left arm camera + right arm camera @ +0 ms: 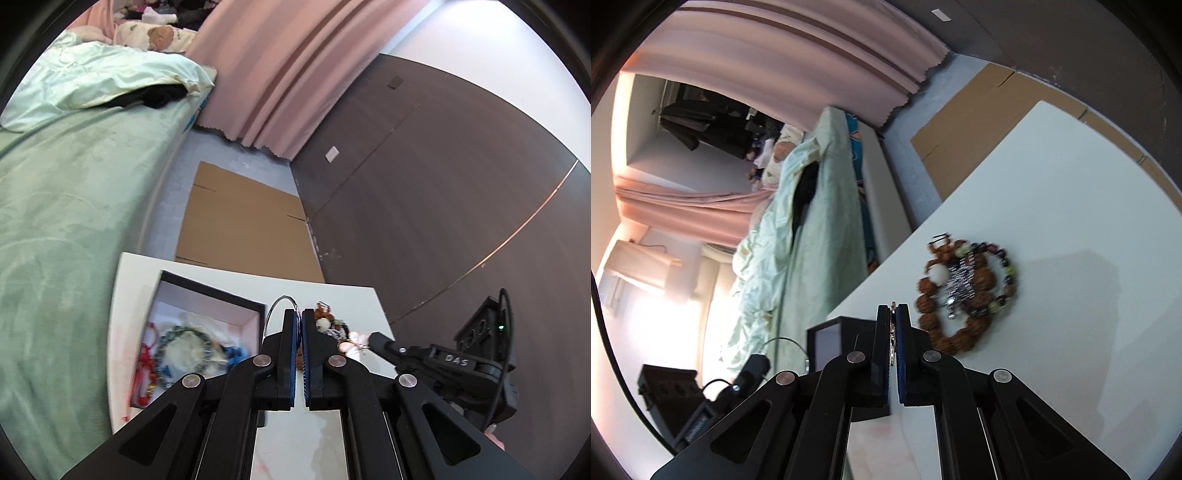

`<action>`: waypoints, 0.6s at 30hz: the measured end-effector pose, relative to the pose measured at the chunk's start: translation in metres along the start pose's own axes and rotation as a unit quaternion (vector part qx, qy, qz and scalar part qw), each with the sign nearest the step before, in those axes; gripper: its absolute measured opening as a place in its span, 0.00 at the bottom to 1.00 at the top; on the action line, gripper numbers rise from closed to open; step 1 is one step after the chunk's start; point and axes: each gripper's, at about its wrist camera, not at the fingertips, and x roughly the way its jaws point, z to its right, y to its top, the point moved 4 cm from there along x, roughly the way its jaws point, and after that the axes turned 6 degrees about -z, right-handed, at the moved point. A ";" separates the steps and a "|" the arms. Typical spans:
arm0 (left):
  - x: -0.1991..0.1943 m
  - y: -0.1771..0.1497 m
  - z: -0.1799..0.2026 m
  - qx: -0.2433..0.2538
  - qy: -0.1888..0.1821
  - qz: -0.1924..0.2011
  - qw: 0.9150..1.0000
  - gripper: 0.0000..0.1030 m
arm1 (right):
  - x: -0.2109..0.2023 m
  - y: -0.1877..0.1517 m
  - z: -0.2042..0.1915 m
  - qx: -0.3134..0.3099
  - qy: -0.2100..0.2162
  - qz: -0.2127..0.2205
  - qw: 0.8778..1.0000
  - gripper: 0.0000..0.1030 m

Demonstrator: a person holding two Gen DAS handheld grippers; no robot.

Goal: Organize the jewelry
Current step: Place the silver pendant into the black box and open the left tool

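Note:
My left gripper (299, 314) is shut on a thin silver wire bangle (277, 305), held above the white table (229, 280) beside the black jewelry box (207, 295). The box holds a green bead bracelet (184, 343), a red cord piece (146, 365) and blue items. My right gripper (893, 308) is shut on a pink flower brooch (352, 343), whose metal edge (893, 332) shows between the pads. A pile of brown and dark bead bracelets (964, 291) with a silver piece lies on the table to the right of it.
A bed with green bedding (66, 221) runs along the table's left side. Flat cardboard (240, 221) lies on the floor beyond the table. Pink curtains (277, 74) and a dark wall panel (443, 203) stand behind.

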 end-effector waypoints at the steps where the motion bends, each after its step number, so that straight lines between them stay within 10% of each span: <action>1: 0.002 0.001 -0.001 -0.001 0.003 0.000 1.000 0.02 | 0.002 -0.002 -0.004 -0.004 0.004 0.000 1.000 0.04; 11: 0.012 -0.006 -0.046 -0.065 0.006 -0.054 0.996 0.09 | 0.029 -0.021 -0.047 -0.059 0.037 -0.021 0.997 0.04; 15: -0.005 -0.001 -0.051 -0.068 -0.002 -0.025 0.997 0.76 | 0.043 -0.031 -0.062 -0.080 0.043 -0.032 0.995 0.04; 18: -0.017 0.006 -0.053 -0.066 0.010 -0.005 0.998 0.76 | 0.053 -0.036 -0.070 -0.090 0.048 -0.039 0.994 0.04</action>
